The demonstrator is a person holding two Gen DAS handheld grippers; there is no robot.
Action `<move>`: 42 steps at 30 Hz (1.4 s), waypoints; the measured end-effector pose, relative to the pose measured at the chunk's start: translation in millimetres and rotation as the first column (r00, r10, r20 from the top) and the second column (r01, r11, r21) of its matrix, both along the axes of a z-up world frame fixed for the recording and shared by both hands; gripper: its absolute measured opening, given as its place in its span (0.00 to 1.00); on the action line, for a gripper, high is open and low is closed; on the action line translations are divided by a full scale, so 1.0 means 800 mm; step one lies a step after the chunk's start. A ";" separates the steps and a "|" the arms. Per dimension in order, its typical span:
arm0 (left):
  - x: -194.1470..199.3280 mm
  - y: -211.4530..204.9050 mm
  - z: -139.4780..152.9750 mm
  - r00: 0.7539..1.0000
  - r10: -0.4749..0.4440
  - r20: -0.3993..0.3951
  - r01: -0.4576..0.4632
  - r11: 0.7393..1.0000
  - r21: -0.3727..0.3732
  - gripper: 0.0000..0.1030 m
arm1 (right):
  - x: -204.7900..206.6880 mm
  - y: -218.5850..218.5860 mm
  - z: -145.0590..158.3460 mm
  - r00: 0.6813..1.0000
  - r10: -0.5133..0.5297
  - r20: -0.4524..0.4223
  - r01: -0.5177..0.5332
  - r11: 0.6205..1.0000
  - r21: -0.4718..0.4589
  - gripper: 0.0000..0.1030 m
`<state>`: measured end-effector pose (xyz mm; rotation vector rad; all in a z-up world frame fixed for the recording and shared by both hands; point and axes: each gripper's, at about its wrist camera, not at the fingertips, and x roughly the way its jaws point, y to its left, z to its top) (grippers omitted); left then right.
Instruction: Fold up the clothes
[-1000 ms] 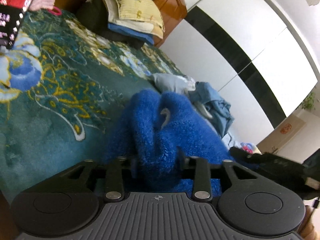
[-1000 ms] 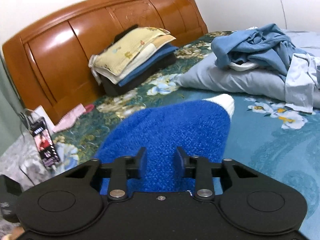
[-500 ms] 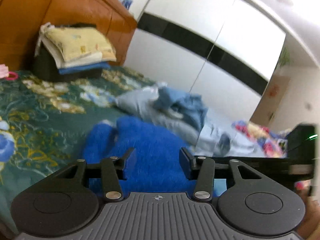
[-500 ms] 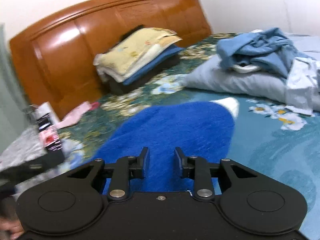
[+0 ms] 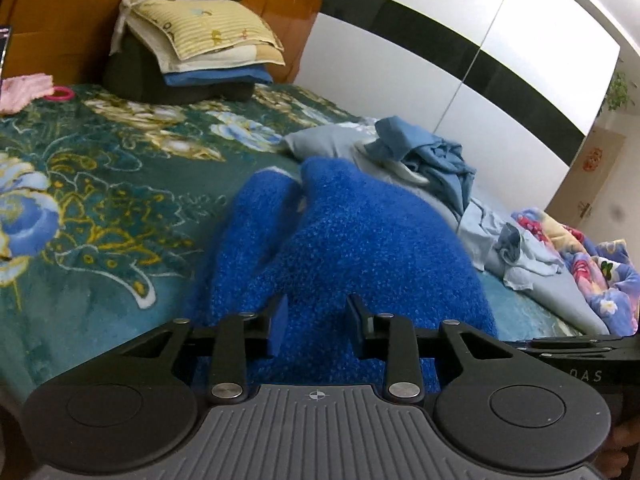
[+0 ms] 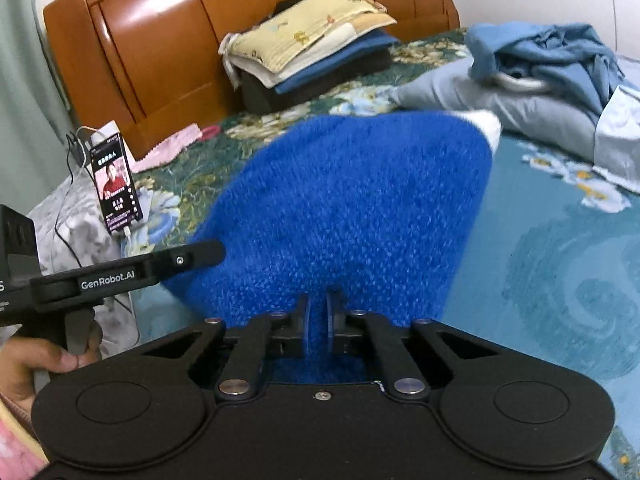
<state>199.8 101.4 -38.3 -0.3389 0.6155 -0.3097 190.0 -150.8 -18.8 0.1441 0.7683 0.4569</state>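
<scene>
A fluffy blue sweater (image 5: 360,240) with a white cuff (image 6: 486,122) lies bunched on the floral bedspread (image 5: 80,200). In the left wrist view, my left gripper (image 5: 314,320) hovers at the sweater's near edge, open, with its fingers apart and blue fabric lying in the gap. My right gripper (image 6: 318,312) is shut on a thin fold of the sweater's (image 6: 352,208) near edge. From the right wrist view the left gripper (image 6: 208,254) shows side-on at the sweater's left edge, held by a hand (image 6: 36,364).
A stack of folded clothes (image 6: 316,48) sits against the wooden headboard (image 6: 140,48). A heap of unfolded blue and grey garments (image 6: 540,68) lies to the right. A phone (image 6: 116,184) on a cable leans at the bed's left. Pink cloth (image 5: 26,90) lies near the headboard.
My right gripper has closed from a wide gap onto the sweater's edge. The left gripper swung round, opened wider, then narrowed its gap somewhat. The sweater now spreads flatter.
</scene>
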 end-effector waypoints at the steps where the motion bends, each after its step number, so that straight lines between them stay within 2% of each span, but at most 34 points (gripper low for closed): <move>1: 0.000 0.000 -0.001 1.000 0.002 -0.002 -0.002 1.000 -0.001 0.27 | 0.001 0.000 -0.001 1.000 -0.001 -0.004 0.001 1.000 -0.001 0.02; 7: -0.003 -0.001 0.014 1.000 0.017 0.008 -0.016 0.999 -0.034 0.27 | 0.004 0.002 0.001 1.000 0.000 -0.012 0.000 1.000 -0.004 0.01; 10: -0.004 -0.006 0.036 0.998 0.007 0.057 -0.005 0.999 -0.035 0.33 | 0.000 -0.006 0.026 0.999 0.010 0.048 -0.012 1.000 0.025 0.05; 14: -0.003 -0.013 0.063 0.993 -0.005 0.116 0.009 0.999 -0.035 0.33 | 0.023 -0.017 0.050 0.995 -0.038 0.096 0.034 0.999 0.038 0.08; 17: 0.008 -0.021 0.058 0.996 -0.011 0.092 0.013 1.000 -0.020 0.34 | 0.052 -0.022 0.049 0.993 -0.081 0.082 0.077 0.995 0.055 0.15; 22: 0.019 -0.021 0.038 0.999 0.003 0.047 -0.002 1.000 -0.014 0.33 | 0.089 -0.024 0.031 0.991 -0.124 0.041 0.121 0.990 0.074 0.15; 28: 0.027 -0.014 0.017 1.000 0.029 0.006 -0.029 0.999 -0.018 0.34 | 0.093 -0.020 0.020 0.993 -0.113 0.045 0.110 0.992 0.061 0.14; 34: 0.021 -0.008 0.030 0.999 0.038 0.018 -0.037 0.998 -0.054 0.35 | 0.096 -0.023 0.024 0.992 -0.118 0.037 0.115 0.991 0.067 0.12; 40: 0.003 -0.002 0.065 0.995 0.055 0.078 -0.050 0.997 -0.064 0.46 | 0.085 -0.032 0.046 0.988 -0.129 0.081 0.122 0.989 0.089 0.24; 42: -0.004 0.000 0.075 0.993 0.067 0.100 -0.061 0.996 -0.061 0.64 | 0.079 -0.037 0.057 0.985 -0.134 0.105 0.123 0.987 0.098 0.31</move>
